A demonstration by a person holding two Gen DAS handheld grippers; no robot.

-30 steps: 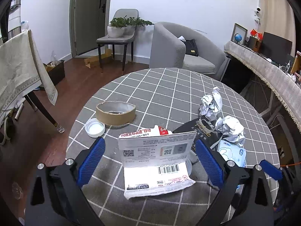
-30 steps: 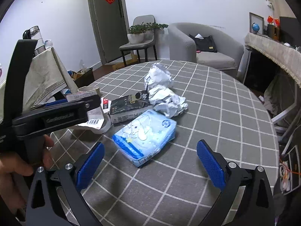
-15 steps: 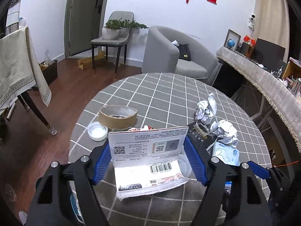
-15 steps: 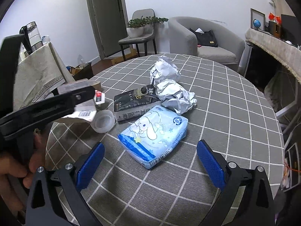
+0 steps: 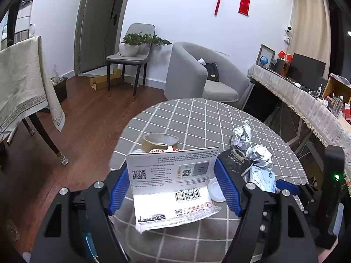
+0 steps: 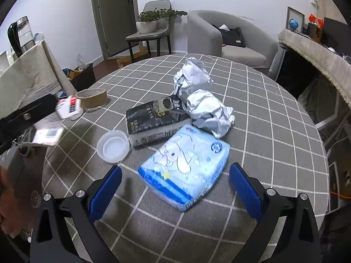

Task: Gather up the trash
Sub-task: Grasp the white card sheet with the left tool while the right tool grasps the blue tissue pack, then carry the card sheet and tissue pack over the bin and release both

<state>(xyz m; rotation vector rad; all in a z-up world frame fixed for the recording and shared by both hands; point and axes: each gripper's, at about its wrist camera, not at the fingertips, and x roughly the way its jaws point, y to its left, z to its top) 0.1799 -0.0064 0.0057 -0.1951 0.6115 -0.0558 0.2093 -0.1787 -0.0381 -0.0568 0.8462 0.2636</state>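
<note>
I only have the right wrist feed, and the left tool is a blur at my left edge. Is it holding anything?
Observer: Yes. The left tool is shut on a folded white packet, with its pads on the packet's two side edges.
Operator: Any print on it? I can't read anything here.
Observer: There are QR codes on the upright panel and a barcode on the lower flap.
Operator: Does my unit look powered from that side?
Observer: A green light glows on the body of the right tool.
</note>
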